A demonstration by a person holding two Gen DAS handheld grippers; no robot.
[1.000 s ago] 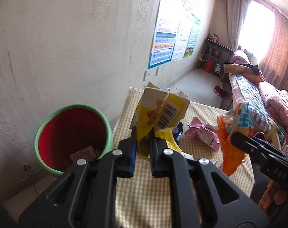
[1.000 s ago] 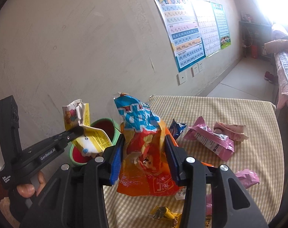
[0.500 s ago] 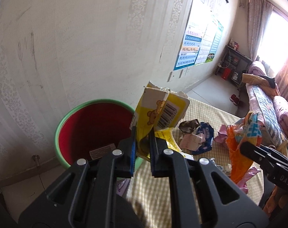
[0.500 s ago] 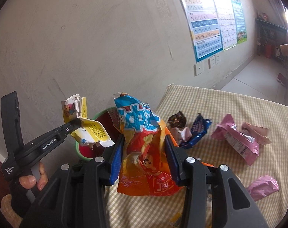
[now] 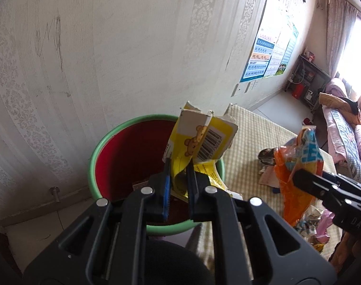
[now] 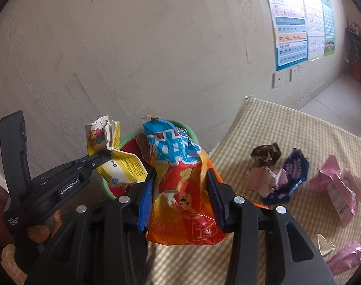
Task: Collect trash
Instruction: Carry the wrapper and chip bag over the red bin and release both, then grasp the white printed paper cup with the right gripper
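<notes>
My left gripper [image 5: 179, 168] is shut on a torn yellow carton [image 5: 202, 140] with a bear and a barcode, held over the red bin with a green rim [image 5: 123, 159] by the wall. In the right wrist view the same carton [image 6: 114, 163] hangs from the left gripper [image 6: 104, 153] in front of the bin [image 6: 114, 190]. My right gripper [image 6: 180, 175] is shut on an orange and blue snack bag [image 6: 180, 190], just right of the bin. The left wrist view shows that bag [image 5: 297, 166] at the right, above the table.
A checked table [image 6: 299, 128] carries a brown wrapper [image 6: 266, 154], a dark blue wrapper [image 6: 292, 173] and pink wrappers [image 6: 339, 187]. The wall is close behind the bin. A paper scrap [image 5: 140, 185] lies inside the bin. A bed [image 5: 347, 137] stands far right.
Both grippers have swung left toward the wall with their loads. The bin has come from the left side to right under the left gripper's carton, and the table wrappers have slid right.
</notes>
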